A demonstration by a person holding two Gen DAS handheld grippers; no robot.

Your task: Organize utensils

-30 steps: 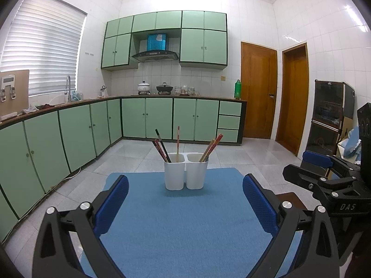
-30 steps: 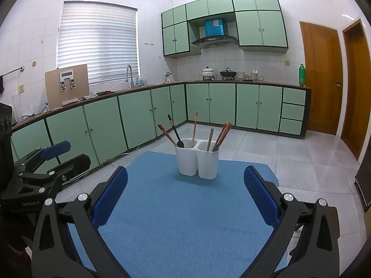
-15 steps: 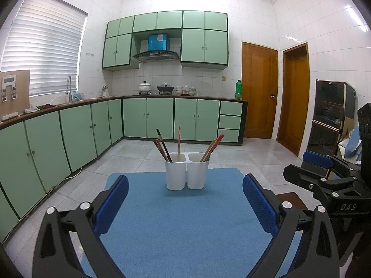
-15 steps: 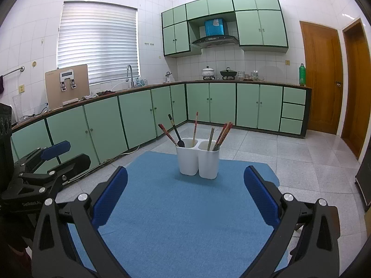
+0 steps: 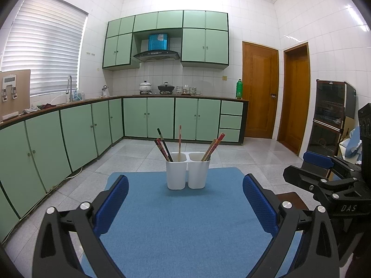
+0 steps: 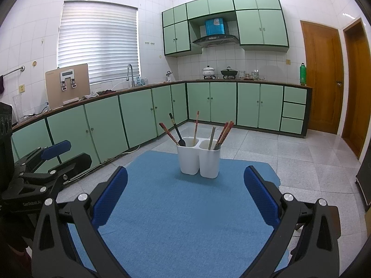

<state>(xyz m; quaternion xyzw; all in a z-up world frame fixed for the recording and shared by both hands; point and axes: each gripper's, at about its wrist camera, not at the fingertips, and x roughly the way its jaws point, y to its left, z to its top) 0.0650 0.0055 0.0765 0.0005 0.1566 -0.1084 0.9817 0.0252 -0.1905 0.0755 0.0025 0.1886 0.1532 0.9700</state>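
A white two-compartment utensil holder (image 5: 187,173) stands at the far middle of a blue mat (image 5: 180,227); it also shows in the right wrist view (image 6: 199,162). Its left compartment holds red chopsticks, a black utensil (image 6: 178,132) and a wooden stick (image 5: 179,142). Its right compartment holds red and wooden chopsticks (image 5: 213,147). My left gripper (image 5: 185,199) is open and empty, well short of the holder. My right gripper (image 6: 185,192) is open and empty, also short of it. Each gripper shows at the edge of the other's view.
The mat covers a small table with tiled floor around it. Green cabinets (image 5: 92,129) run along the left and back walls. Wooden doors (image 5: 259,92) stand at the back right. A dark cabinet (image 5: 331,120) stands to the right.
Both wrist views have shifted very slightly; the holder sits a touch lower in the left wrist view. Both grippers stay open and nothing on the mat has moved.
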